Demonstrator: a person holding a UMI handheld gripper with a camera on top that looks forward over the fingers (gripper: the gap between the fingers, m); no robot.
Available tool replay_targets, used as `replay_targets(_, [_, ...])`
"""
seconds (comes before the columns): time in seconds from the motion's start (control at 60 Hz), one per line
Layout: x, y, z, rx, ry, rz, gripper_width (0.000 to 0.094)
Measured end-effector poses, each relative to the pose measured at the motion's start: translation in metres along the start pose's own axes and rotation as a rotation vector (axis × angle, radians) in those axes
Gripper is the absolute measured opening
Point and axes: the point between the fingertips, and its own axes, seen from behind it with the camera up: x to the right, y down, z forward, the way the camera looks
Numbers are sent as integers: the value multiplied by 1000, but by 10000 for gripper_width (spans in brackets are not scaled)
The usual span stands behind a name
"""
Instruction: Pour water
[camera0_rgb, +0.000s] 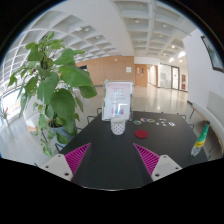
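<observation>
Gripper view across a dark table (110, 160) in a large hall. One white perforated cup (118, 126) stands near the middle of the table, well beyond the fingers and roughly on the line between them. One flat red object (141, 133) lies just beside the cup. One upright white sign (117, 99) stands directly behind the cup (its printing is too small to read). One large potted plant (55, 85) rises at the table's left side. One bottle (200, 141) with a greenish body stands at the table's right edge, beyond the right finger; no label is legible. The gripper (110, 158) shows two fingers, each with one magenta pad (75, 156). The jaws stand wide apart, holding nothing and touching nothing; only bare tabletop lies between them.
</observation>
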Motion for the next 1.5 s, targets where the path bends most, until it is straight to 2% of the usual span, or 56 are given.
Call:
replay_targets(0.25, [88, 40, -17, -69, 102, 29, 860])
replay_targets(0.367, [152, 66, -28, -107, 187, 48, 859])
replay_targets(0.533, [255, 84, -37, -112, 317, 83, 863])
replay_targets(0.75, [386, 90, -27, -70, 466, 68, 856])
replay_targets(0.917, [458, 87, 9, -26, 534, 109, 859])
replay_targets(1.05, [489, 78, 43, 2, 551, 90, 855])
replay_targets(1.133, [502, 74, 61, 13, 552, 75, 778])
replay_targets(1.183, [505, 73, 70, 16, 553, 58, 682])
replay_targets(1.217, [505, 73, 75, 20, 551, 50, 586])
replay_targets(1.417, [511, 69, 79, 30, 576, 33, 447])
replay_targets(1.5, [518, 62, 70, 16, 634, -10, 413])
